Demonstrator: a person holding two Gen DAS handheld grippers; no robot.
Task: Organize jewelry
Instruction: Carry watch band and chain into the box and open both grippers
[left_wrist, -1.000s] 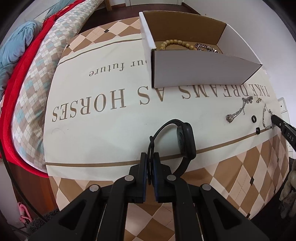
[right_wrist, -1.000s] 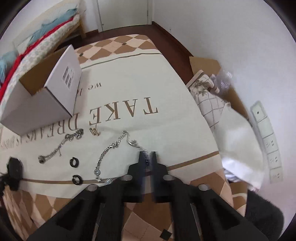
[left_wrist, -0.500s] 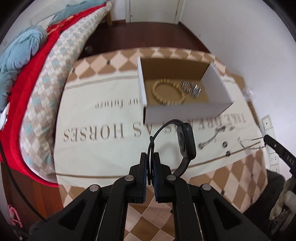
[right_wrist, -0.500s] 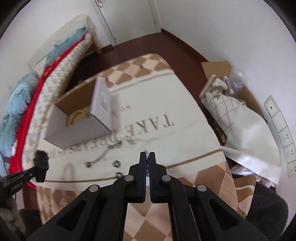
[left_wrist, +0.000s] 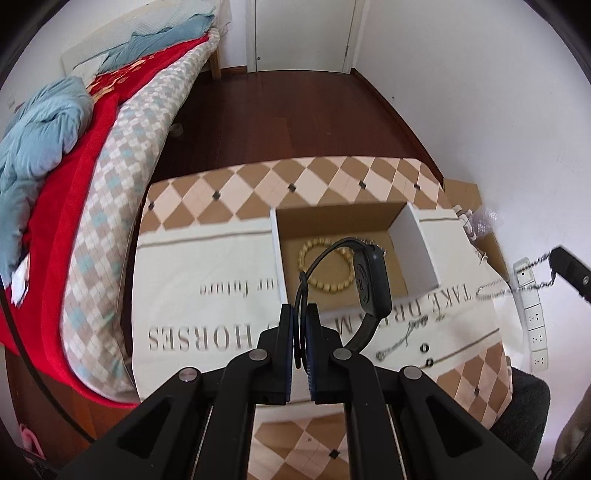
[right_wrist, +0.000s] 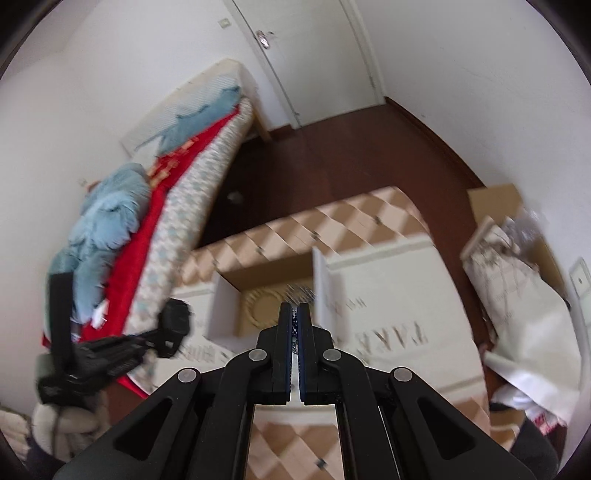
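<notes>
The left claw (left_wrist: 302, 325) is pinching the strap of a black watch (left_wrist: 370, 277) and holding it up over the open box (left_wrist: 413, 245) on the table (left_wrist: 207, 266). A bead bracelet (left_wrist: 325, 266) is lying inside that box. The right claw (right_wrist: 294, 321) is squeezing a silver chain (left_wrist: 513, 286), which is hanging in the air beside the box.

- watch (left_wrist: 370, 284): black all over, strap and case
- bead bracelet (left_wrist: 325, 266): yellow-tan
- box (left_wrist: 413, 246): white outside, brown cardboard inside
- tablecloth (left_wrist: 207, 266): cream middle with brown lettering, tan-and-pink diamond border
- chain (left_wrist: 517, 286): silver
- blanket (left_wrist: 48, 199): red
- quilt (left_wrist: 40, 122): light blue
- floor (left_wrist: 295, 118): dark red-brown wood
</notes>
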